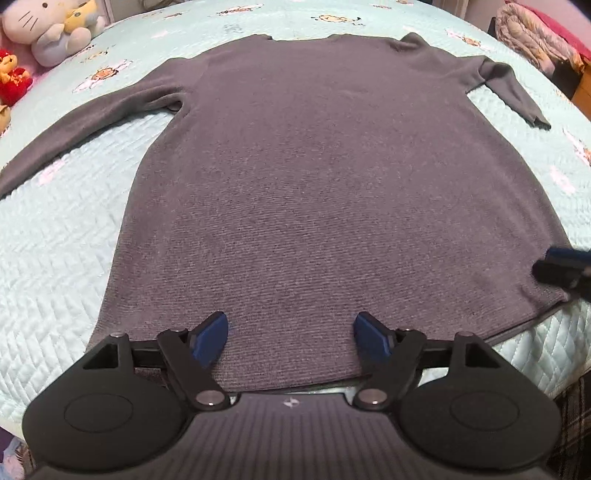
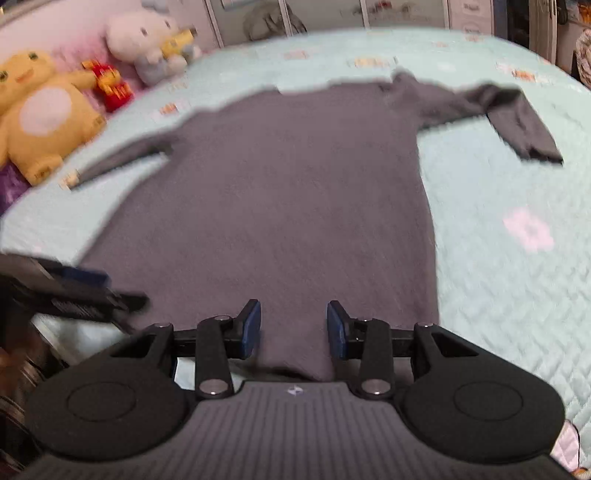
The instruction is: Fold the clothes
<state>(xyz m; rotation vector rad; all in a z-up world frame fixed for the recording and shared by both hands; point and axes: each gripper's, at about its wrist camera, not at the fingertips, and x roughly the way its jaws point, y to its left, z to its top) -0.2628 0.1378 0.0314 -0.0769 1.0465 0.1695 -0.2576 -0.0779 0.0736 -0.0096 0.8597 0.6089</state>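
A bed fills the room, under a pale green quilted bedspread [image 1: 74,258] printed with small flowers; a white plush cat [image 1: 48,29] and a yellow plush toy [image 2: 40,110] sit beside pink bedding; pale cupboard doors [image 2: 332,14] stand beyond.

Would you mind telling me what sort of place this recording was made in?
Most likely a bedroom: the grey sweater lies spread on a bed with a quilted mint bedspread, and plush toys sit along its far edge.

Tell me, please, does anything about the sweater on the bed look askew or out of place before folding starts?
Mostly no: the grey sweater lies flat on the quilt. Only its right sleeve is bent back on itself near the cuff, while the left sleeve runs out straight.
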